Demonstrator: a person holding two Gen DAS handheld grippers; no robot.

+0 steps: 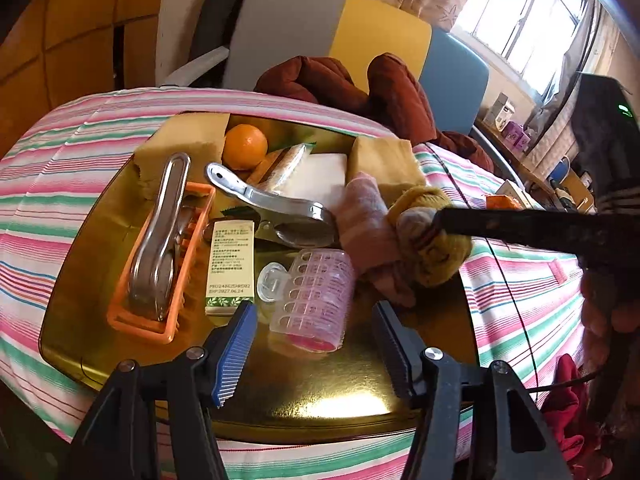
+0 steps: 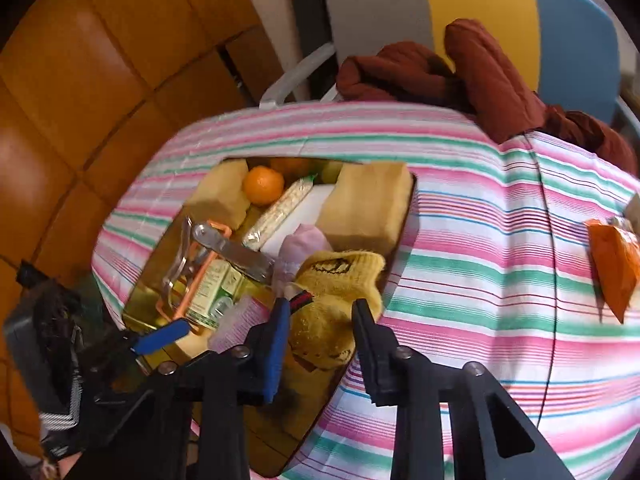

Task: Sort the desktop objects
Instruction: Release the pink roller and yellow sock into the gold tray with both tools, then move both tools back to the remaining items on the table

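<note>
1. I see an orange slotted plastic basket (image 1: 160, 264) on the left of the glossy gold tray (image 1: 320, 392); a long shiny metal clip (image 1: 160, 236) lies inside it
2. Just beside the basket a white and green printed carton (image 1: 231, 266) lies flat, with a clear pink perforated plastic hair roller (image 1: 316, 300) to its right
3. At the tray's far end a round orange fruit (image 1: 245, 146) sits between two tan cloth blocks (image 1: 384, 164), near a white flat box (image 1: 316, 174)
4. My left tongs (image 1: 314, 356) stand apart over the roller, gripping nothing
5. My right tongs (image 2: 322, 338) straddle the mustard knitted sock (image 2: 332, 316) at the tray's right edge; the log counts them as closing, but I cannot tell if the pads press it
6. A pink striped sock (image 1: 368, 220) lies against the mustard one
7. Open room: the bare front of the tray and the striped cloth surface (image 2: 480, 280) to the right, where only an orange packet (image 2: 612, 264) lies
</note>
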